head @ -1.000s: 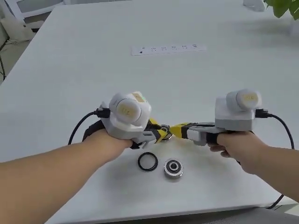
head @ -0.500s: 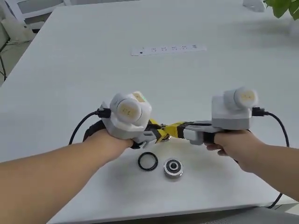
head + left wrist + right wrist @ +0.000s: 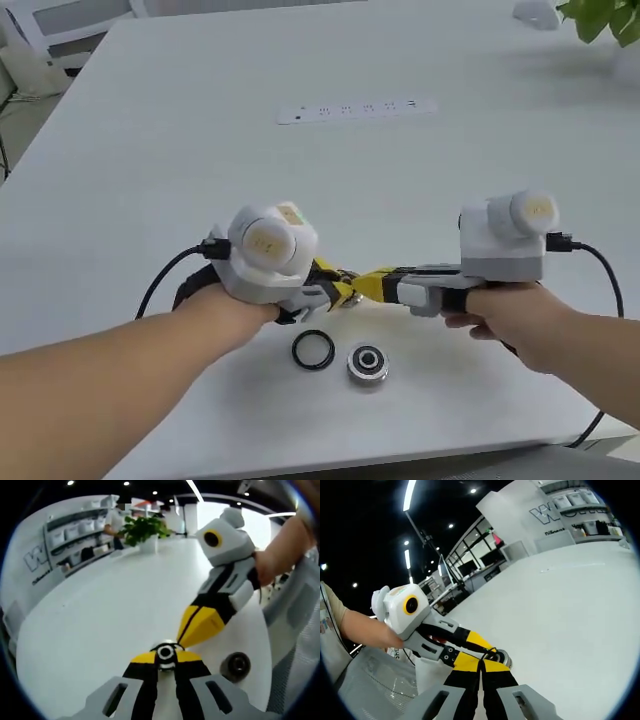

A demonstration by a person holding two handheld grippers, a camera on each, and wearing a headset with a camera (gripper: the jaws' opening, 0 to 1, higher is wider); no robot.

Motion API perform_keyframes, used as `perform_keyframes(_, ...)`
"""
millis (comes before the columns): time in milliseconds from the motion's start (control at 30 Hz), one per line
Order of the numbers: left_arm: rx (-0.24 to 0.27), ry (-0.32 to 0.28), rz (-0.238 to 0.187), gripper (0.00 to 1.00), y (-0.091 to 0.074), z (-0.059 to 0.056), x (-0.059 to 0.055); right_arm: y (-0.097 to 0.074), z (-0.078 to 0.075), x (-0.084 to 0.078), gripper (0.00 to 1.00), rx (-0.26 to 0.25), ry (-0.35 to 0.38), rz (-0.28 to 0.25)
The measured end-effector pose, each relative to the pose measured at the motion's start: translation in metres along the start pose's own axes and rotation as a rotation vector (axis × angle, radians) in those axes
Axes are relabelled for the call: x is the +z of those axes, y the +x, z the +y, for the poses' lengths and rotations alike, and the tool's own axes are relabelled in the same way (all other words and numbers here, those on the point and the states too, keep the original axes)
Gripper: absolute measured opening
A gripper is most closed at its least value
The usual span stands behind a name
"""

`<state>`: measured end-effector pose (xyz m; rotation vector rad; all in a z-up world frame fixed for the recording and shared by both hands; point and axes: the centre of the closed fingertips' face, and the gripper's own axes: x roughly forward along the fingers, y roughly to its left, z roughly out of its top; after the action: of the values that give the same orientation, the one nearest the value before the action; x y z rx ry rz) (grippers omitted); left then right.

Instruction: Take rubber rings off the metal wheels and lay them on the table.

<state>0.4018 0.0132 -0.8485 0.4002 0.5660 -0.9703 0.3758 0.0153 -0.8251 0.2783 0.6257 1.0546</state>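
Observation:
My left gripper [image 3: 165, 661] is shut on a small metal wheel [image 3: 165, 652], held just above the table; in the head view the left gripper [image 3: 337, 292] is at centre. My right gripper [image 3: 362, 286] comes in from the right, its yellow jaws pressed together on the wheel's rim, apparently pinching its rubber ring. From the right gripper view, my right gripper [image 3: 482, 664] meets that wheel [image 3: 499, 656] tip to tip. A loose black rubber ring [image 3: 313, 350] lies on the table below the grippers, and a bare metal wheel [image 3: 367, 363] sits beside it.
A white power strip [image 3: 345, 110] lies across the far middle of the white table [image 3: 150, 160]. A green plant [image 3: 600, 15] stands at the far right corner. Black cables trail from both grippers, and the table's near edge is close below the loose wheel.
The right gripper has edged slightly left, closer onto the held wheel. The left gripper, the loose ring and the bare wheel have stayed put; the head camera shifted a little.

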Motion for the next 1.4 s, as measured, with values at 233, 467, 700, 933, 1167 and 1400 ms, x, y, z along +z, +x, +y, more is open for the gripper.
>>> perform_keyframes(233,0.002,-0.003,0.000,0.12,0.000,0.000,0.000,0.000,-0.008,-0.002,0.00,-0.022,-0.051,0.021)
perform_keyframes(467,0.003,-0.004,0.000,0.12,0.000,0.000,0.000,0.002,-0.007,-0.002,0.00,-0.017,-0.079,0.027)
perform_keyframes(700,0.004,-0.011,0.000,0.12,0.000,0.000,0.000,0.000,-0.013,-0.001,0.00,-0.035,-0.062,0.021)
perform_keyframes(933,-0.005,-0.017,-0.001,0.13,0.000,0.000,0.000,0.005,-0.011,-0.001,0.00,-0.037,-0.051,0.028)
perform_keyframes(1167,-0.021,-0.028,0.005,0.16,-0.003,0.000,0.000,0.006,-0.012,0.001,0.00,-0.040,-0.045,0.028)
perform_keyframes(1400,-0.033,-0.035,-0.027,0.21,-0.015,-0.002,0.006,0.004,-0.012,0.004,0.00,-0.042,-0.032,0.015)
